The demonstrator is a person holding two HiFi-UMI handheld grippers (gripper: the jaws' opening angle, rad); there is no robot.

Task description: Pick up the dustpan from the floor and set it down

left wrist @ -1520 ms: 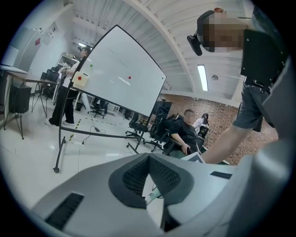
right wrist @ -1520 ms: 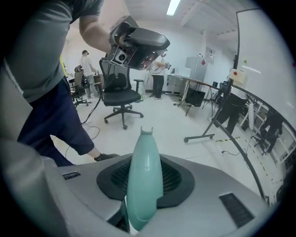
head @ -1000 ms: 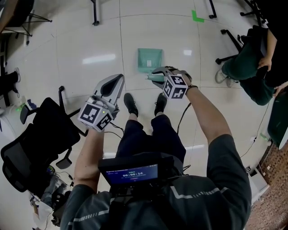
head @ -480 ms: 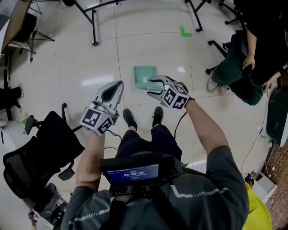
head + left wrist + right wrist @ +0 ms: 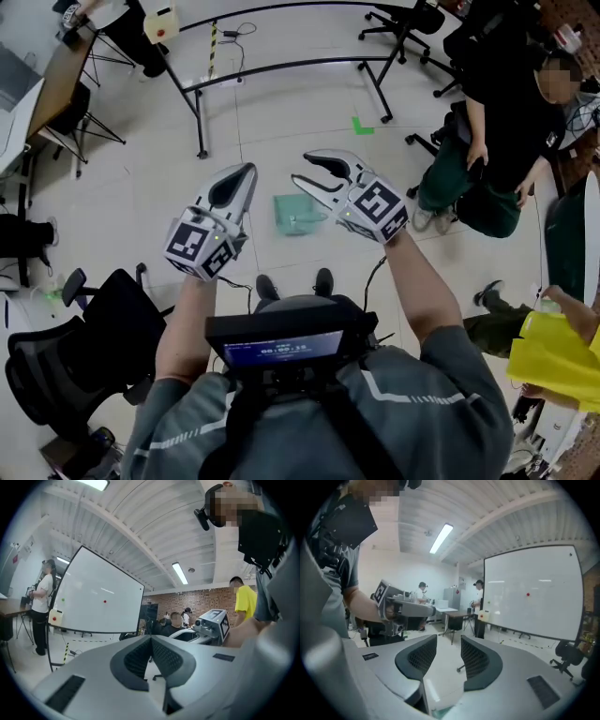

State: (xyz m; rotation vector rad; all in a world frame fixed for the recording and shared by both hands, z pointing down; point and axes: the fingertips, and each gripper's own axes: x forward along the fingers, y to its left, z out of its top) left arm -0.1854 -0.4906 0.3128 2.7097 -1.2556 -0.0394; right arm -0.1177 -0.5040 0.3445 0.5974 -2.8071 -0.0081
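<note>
– Head view, left to right: what did we have?
– An office chair (image 5: 84, 328) at our left, then our left gripper (image 5: 249, 169) held up with its jaws pressed together on nothing. Between the two grippers, down on the floor (image 5: 281, 112), lay the green dustpan (image 5: 298, 214), just ahead of our shoes (image 5: 323, 280) and touching neither gripper.
– And the right gripper (image 5: 302, 170)?
– Held high too, jaws apart with only air between them, though they had just been closing somewhat. Right of it was a bystander (image 5: 506, 122).
– So where did we see trouble?
– We judged the dustpan as already set down, so mostly our feet: one step forward could kick it skidding over that glossy floor. If we needed another pick, the closed left jaws would only shove it, and a swing rightward risked the bystander
</note>
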